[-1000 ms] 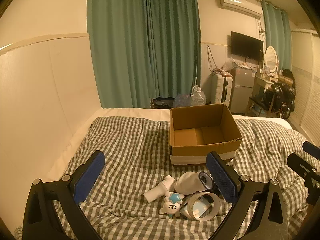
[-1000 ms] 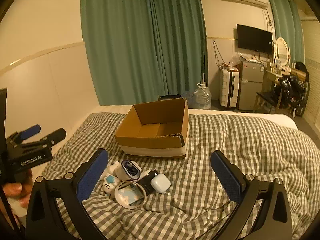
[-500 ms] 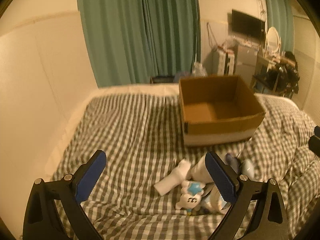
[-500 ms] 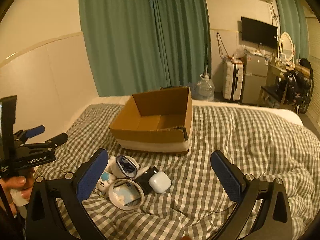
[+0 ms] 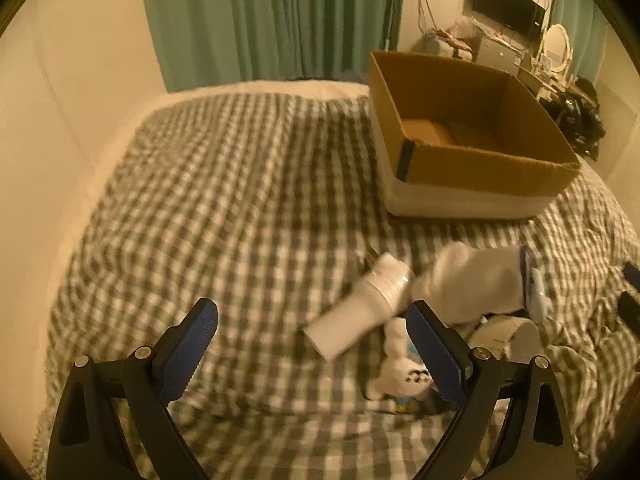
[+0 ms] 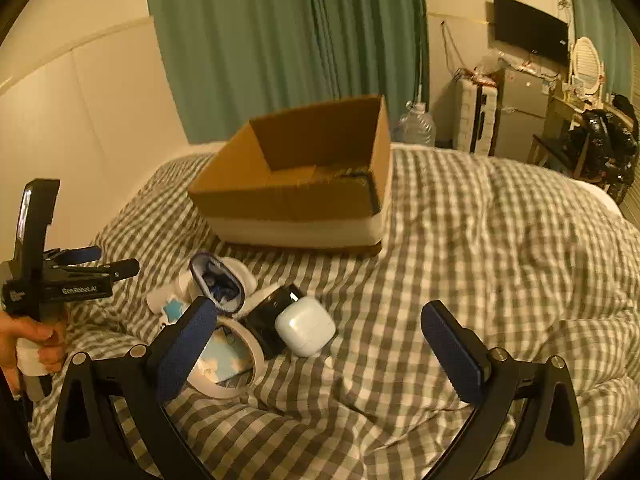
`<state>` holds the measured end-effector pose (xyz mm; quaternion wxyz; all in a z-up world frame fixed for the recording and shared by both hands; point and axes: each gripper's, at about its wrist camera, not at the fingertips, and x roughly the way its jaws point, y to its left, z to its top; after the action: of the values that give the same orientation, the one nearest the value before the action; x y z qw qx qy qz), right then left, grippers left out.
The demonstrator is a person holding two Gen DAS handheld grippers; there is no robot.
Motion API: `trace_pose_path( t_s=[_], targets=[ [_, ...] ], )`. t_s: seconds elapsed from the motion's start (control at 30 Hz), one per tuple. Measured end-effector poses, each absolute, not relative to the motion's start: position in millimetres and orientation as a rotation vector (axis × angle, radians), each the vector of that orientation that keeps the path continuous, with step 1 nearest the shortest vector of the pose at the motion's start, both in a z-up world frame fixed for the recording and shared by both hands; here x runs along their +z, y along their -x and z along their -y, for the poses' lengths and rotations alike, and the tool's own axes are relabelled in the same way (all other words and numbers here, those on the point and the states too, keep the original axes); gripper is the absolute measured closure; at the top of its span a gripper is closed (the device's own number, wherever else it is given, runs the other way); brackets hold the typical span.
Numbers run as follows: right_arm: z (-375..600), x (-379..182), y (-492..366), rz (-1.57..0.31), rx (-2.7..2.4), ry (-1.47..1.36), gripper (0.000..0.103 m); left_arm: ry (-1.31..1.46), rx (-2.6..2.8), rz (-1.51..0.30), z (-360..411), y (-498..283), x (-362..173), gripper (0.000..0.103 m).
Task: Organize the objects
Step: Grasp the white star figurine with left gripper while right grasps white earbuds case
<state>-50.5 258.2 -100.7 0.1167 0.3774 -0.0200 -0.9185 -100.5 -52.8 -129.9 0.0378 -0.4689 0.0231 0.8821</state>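
A pile of small objects lies on the checked bedspread: a white bottle (image 5: pixel 360 304), a white sock (image 5: pixel 476 280), a small white plush toy (image 5: pixel 400 376), a tape roll (image 6: pixel 228 360), a black item (image 6: pixel 272 312) and a white earbud case (image 6: pixel 306 326). An open, empty cardboard box (image 5: pixel 460 160) stands behind them, also in the right wrist view (image 6: pixel 296 188). My left gripper (image 5: pixel 312 352) is open, low over the bed just left of the bottle. My right gripper (image 6: pixel 320 348) is open above the earbud case.
A cream wall panel (image 5: pixel 48 120) runs along the bed's left side. Green curtains (image 6: pixel 280 40) hang behind the bed. A water jug (image 6: pixel 416 126), suitcase, fridge and cluttered desk stand beyond the far edge. The bedspread (image 6: pixel 500 240) stretches out right of the pile.
My left gripper has dropped forward and down toward the bottle and pile. My right gripper has moved closer to the earbud case. Both stay open.
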Motion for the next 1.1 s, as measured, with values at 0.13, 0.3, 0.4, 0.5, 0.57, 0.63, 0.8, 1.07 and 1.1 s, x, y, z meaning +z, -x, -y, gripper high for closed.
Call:
trace_pose_path(
  t_s=[0.13,0.3,0.4,0.5,0.57,0.63,0.8,1.07,1.1],
  targets=[
    [-251,-115,60,0.025,-2.655,-1.146,0.001,1.513,2.602,-0.103,35,97,-142,0.005],
    [-252,-137,67,0.029,-2.605,-1.212,0.003,1.547,2.550,-0.147,21,97,-154,0.005],
    [-254,-147,74,0.047,-2.585,-1.248,0.004,1.581,2.521,-0.178,15,102,-163,0.005],
    [-252,-153,79,0.039,-2.574,-1.265,0.005,1.610,2.485,-0.228,7,106,-171,0.005],
    [-250,-157,85,0.023,-2.572,-1.272,0.006,1.633,2.453,-0.270,-1,108,-178,0.005],
    [-248,-161,89,0.013,-2.564,-1.285,0.008,1.662,2.427,-0.292,-5,112,-186,0.005],
    [-241,-169,99,-0.027,-2.542,-1.303,0.012,1.717,2.386,-0.295,-11,123,-198,0.022],
    [-241,-186,109,-0.013,-2.511,-1.330,0.012,1.716,2.354,-0.298,-25,124,-203,0.053],
    [-243,-186,109,0.002,-2.507,-1.329,0.013,1.711,2.359,-0.285,-23,124,-202,0.054]
  ],
)
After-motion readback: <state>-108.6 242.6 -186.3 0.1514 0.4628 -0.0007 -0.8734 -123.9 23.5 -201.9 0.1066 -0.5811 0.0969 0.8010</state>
